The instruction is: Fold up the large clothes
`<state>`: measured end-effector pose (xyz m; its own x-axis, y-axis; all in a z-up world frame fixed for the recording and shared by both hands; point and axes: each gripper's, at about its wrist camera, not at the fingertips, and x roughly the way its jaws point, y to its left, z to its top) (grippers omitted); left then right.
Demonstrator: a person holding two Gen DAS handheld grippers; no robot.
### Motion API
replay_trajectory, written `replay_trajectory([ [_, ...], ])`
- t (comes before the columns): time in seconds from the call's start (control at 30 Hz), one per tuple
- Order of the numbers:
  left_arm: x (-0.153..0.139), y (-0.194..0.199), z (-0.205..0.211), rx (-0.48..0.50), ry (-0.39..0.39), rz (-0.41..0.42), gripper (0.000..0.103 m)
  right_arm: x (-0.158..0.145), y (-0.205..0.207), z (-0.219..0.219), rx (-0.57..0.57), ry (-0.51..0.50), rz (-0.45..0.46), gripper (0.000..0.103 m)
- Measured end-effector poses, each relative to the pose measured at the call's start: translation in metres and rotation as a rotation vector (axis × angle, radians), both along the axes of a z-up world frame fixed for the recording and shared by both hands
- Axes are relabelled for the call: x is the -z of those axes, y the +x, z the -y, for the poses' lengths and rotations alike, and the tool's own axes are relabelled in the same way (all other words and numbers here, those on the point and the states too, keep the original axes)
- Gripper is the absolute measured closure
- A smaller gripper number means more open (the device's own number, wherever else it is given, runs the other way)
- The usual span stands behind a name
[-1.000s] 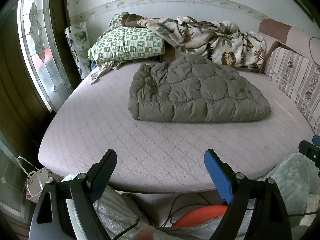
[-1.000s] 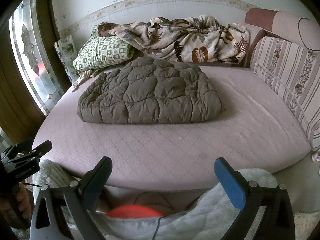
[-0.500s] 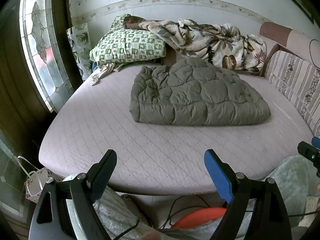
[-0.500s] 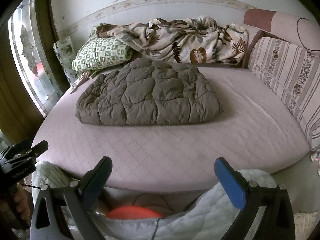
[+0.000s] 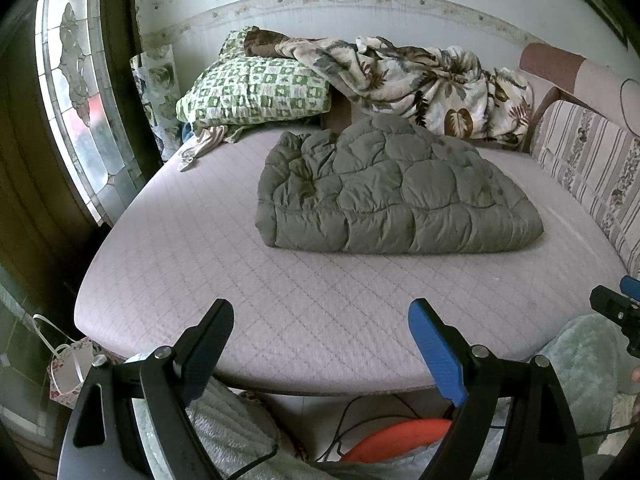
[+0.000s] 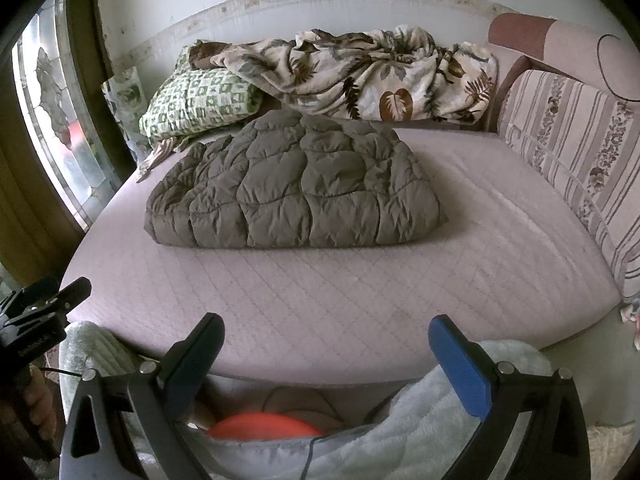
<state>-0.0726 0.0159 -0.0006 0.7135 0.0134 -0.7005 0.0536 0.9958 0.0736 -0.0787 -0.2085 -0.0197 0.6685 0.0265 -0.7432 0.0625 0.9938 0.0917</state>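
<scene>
Two grippers stand wide with nothing between their jaws: the left gripper (image 5: pixel 320 332) at the bottom of its frame, the right gripper (image 6: pixel 326 344) likewise, both over the near edge of the bed (image 5: pixel 320 312). At frame centre a grey-green quilted jacket (image 5: pixel 396 196) lies folded on the bed, well apart from both. Behind it, upper centre, lie a green pillow (image 5: pixel 256 92) and a leaf-print blanket (image 5: pixel 420 80).
</scene>
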Motion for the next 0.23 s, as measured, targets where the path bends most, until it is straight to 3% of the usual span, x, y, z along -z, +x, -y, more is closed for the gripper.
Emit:
replay_trajectory([
  [0.23, 0.006, 0.016, 0.005, 0.012, 0.003, -0.023, 0.014, 0.009, 0.012, 0.0, 0.009, 0.007, -0.028, 0.0],
])
